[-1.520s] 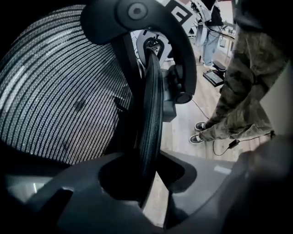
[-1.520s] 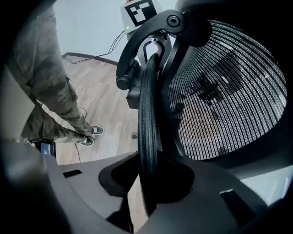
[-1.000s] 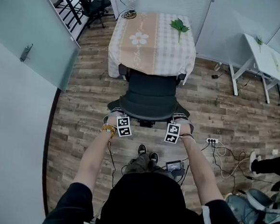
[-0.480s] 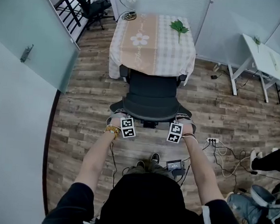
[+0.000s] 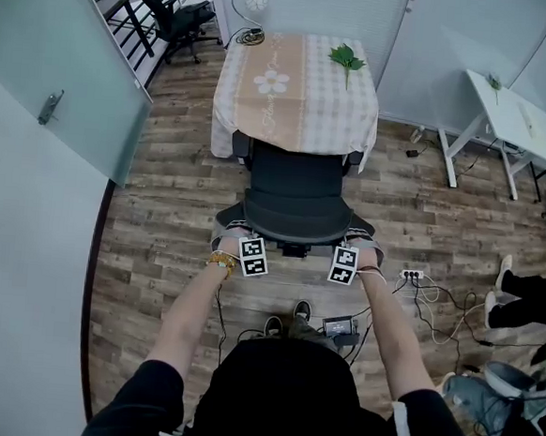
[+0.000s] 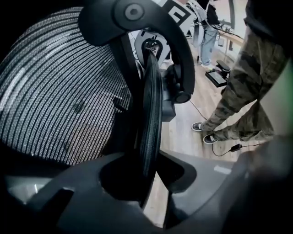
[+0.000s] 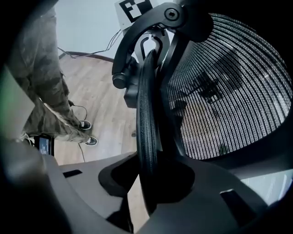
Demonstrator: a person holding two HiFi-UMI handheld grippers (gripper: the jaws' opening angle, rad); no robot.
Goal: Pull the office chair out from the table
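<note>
Left hand-held gripper (image 6: 149, 180), right hand-held gripper (image 7: 149, 183), clamping ribbed-rimmed mesh chair (image 5: 295, 178)

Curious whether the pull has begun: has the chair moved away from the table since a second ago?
No, not visibly: the chair sits as close to the table as before, its front still at the tablecloth's edge.

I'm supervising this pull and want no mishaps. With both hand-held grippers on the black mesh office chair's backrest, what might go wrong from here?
1. The left hand-held gripper and right hand-held gripper clamp only the thin rim of the black mesh office chair; a jerk might slip them off.
2. The white power strip and small black device lie on the floor near the person's feet: stepping back risks a trip or castors catching cables.
</note>
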